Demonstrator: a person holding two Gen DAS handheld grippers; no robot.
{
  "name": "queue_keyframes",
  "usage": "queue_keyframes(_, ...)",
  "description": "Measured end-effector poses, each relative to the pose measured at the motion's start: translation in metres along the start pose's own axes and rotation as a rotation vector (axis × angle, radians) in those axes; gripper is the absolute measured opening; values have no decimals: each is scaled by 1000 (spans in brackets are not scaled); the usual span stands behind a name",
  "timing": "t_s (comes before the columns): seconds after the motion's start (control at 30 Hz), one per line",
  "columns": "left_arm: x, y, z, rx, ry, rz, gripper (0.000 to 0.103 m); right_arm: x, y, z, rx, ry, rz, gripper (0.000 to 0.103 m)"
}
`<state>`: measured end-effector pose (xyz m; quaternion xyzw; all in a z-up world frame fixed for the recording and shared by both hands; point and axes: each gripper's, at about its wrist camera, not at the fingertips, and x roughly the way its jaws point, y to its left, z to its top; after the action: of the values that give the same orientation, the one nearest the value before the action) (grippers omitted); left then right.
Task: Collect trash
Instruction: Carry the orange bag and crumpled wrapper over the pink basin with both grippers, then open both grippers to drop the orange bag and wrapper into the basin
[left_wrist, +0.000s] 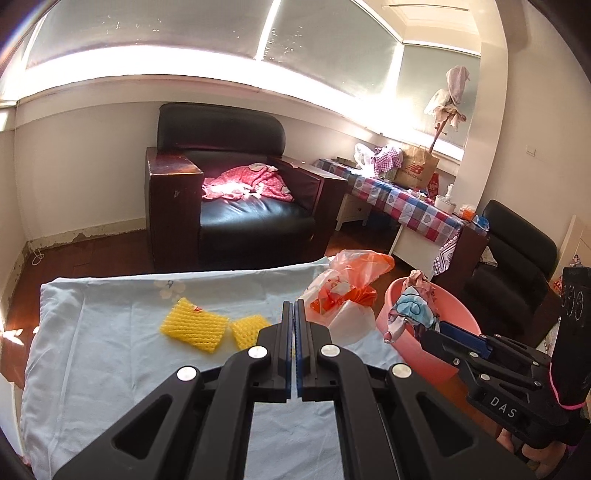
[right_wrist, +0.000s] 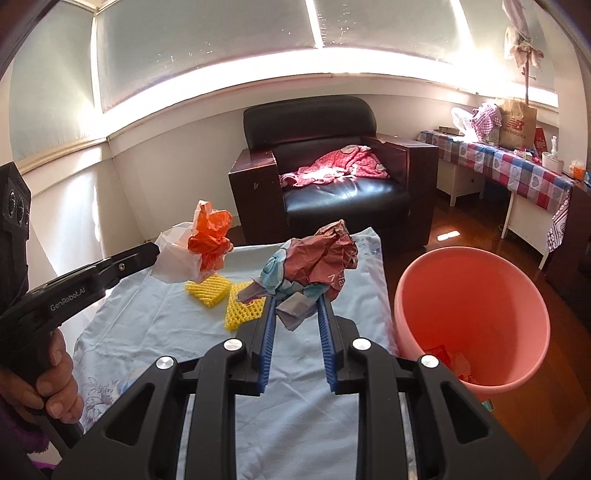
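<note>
Now my left claw (left_wrist: 294, 314) pinches orange plastic bag (right_wrist: 207, 240); right claw (right_wrist: 297, 301) clamps crumpled wrapper (right_wrist: 317, 254) beside pink bin (right_wrist: 469, 317).

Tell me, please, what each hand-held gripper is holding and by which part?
The right hand-held gripper pinches the crumpled paper wrapper by its lower edge. The left hand-held gripper grips the plastic bag by its white side.

Left hand-held gripper (left_wrist: 294, 314) pinches the orange-white plastic bag (left_wrist: 343, 295), it seems; two yellow foam nets (left_wrist: 194, 325) beside.
</note>
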<state>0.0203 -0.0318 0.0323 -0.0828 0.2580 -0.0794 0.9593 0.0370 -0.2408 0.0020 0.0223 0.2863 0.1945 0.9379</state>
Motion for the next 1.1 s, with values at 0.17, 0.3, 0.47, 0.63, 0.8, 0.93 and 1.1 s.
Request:
queue_keyframes(0.17,6,-25,12,25,-24,-40,1,-15,-22,4,38,-48,-49,23)
queue_keyframes(0.3,10,-46,18,46,-40,-72,1,-25,-43,7,64,-78,-98,23)
queue_keyframes(0.47,16,-75,23,85,-55,-116,1,-36,-68,8,104,-103,-145,23)
queue_keyframes(0.63,24,-102,26,112,-57,-156,1,-39,-87,4,137,-108,-177,23)
queue_keyframes(0.8,36,-120,28,126,-52,-182,1,-38,-100,1,155,-102,-198,23)
queue_keyframes(0.93,49,-131,28,137,-38,-193,1,-36,-113,-2,172,-94,-212,23)
queue_keyframes(1.1,67,-141,26,155,-14,-205,1,-35,-124,-6,202,-87,-223,23)
